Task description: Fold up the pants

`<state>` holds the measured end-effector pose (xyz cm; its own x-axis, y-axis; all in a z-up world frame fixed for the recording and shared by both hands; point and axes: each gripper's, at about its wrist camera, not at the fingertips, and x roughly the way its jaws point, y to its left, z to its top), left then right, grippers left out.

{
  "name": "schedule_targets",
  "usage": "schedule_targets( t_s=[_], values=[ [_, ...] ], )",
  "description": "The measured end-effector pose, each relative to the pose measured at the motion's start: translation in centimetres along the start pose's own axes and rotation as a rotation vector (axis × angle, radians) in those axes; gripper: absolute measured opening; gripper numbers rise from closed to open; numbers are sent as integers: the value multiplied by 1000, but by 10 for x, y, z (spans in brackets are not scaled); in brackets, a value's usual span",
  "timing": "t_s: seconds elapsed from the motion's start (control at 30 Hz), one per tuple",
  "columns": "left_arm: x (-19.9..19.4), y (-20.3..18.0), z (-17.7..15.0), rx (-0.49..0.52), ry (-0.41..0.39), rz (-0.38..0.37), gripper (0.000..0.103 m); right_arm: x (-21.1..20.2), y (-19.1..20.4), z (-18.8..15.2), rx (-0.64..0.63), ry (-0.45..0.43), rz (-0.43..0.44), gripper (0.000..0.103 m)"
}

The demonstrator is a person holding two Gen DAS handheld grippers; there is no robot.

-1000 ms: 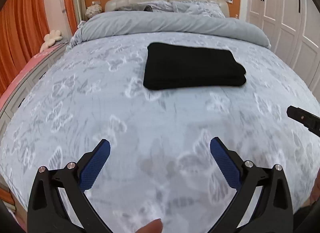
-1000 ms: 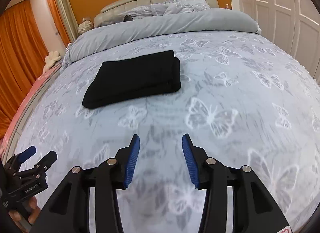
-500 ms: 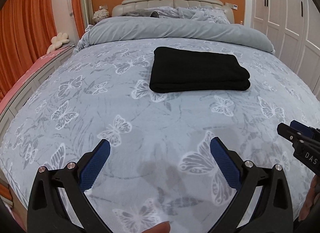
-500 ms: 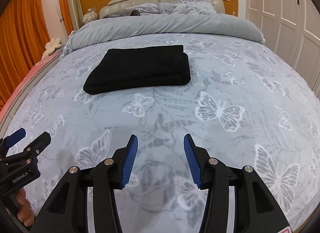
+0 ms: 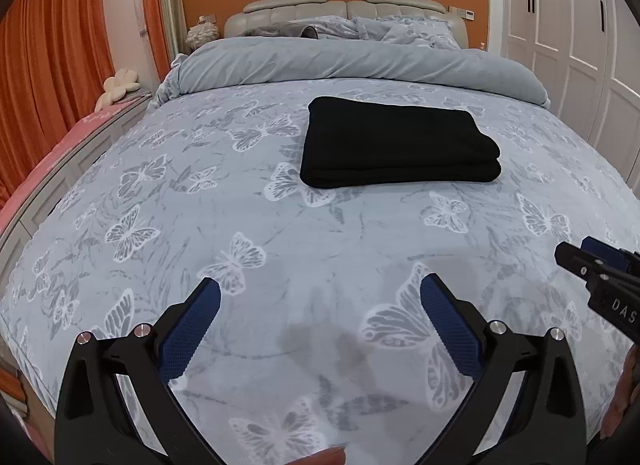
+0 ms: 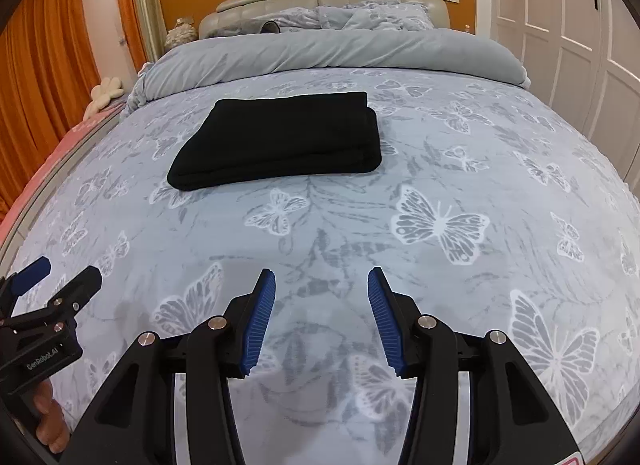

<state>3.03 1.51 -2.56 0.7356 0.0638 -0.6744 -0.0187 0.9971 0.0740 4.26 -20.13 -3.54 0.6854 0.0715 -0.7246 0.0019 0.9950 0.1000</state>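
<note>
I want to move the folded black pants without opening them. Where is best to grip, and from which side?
Probably the thick rounded fold edge of the black pants at their right end, approached from the right, jaws spanning all layers; loose edges elsewhere could unfold.

White letters "DAS" stand on the black body of the right gripper (image 5: 588, 261), cut off at the picture's edge. "GenRobot.AI" is printed in white on the black body of the left gripper (image 6: 60, 271).
</note>
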Motion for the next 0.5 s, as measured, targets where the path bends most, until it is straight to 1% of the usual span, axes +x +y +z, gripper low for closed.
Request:
schedule_targets(
  t_s=[0.5],
  values=[
    [1, -3, -2, 9, 6, -10, 98, 0, -2, 0, -10, 2, -1, 48]
  ],
)
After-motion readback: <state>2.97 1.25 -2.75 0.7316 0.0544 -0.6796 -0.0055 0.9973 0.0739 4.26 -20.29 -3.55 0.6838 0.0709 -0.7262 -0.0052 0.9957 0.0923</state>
